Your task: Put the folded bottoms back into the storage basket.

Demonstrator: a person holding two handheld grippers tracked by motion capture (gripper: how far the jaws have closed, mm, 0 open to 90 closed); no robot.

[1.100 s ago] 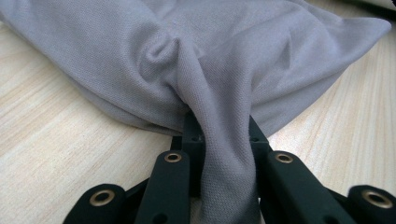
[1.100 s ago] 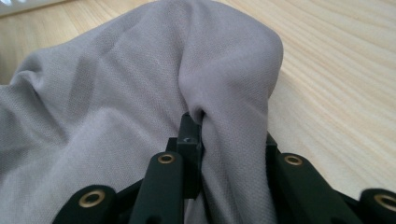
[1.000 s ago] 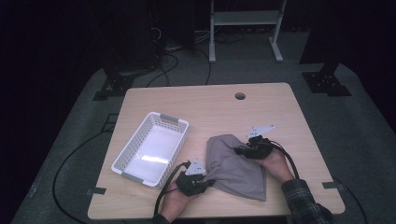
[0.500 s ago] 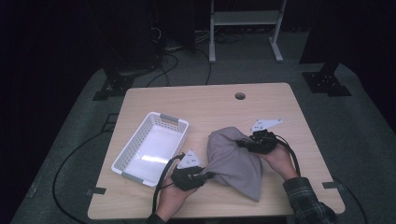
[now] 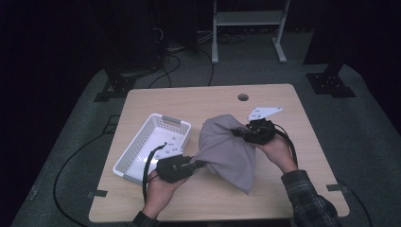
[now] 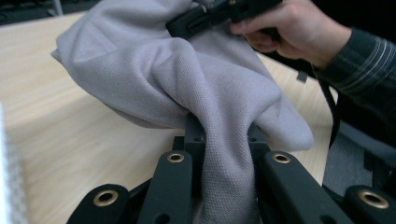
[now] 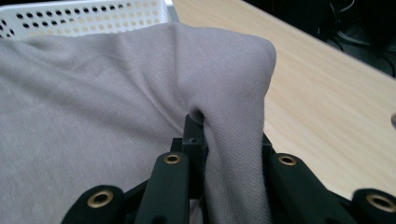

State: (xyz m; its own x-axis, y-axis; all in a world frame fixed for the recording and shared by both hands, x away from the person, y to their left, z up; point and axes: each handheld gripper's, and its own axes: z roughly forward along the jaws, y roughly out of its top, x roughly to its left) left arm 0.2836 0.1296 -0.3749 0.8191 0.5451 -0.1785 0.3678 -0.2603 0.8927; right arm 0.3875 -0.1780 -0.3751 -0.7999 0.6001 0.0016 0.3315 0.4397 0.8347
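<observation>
A grey cloth [image 5: 227,151] hangs bunched above the wooden table, held up between both grippers. My left gripper [image 5: 197,164] is shut on the cloth's near left edge; a fold of the cloth [image 6: 224,154] runs down between its black jaws. My right gripper [image 5: 238,133] is shut on the far right edge, with the cloth [image 7: 229,140] pinched between its jaws. The other hand and its gripper [image 6: 219,14] grip the top of the cloth in the left gripper view. The cloth's lower corner droops toward the table's front.
A white perforated basket [image 5: 142,142] lies on the table's left half, its wall [image 7: 84,18] just beyond the cloth in the right gripper view. A round hole [image 5: 243,97] sits near the table's far edge [image 5: 208,87]. Cables trail from both grippers.
Both grippers have risen with the cloth, which lay flat on the table a second ago and now hangs lifted and bunched between them.
</observation>
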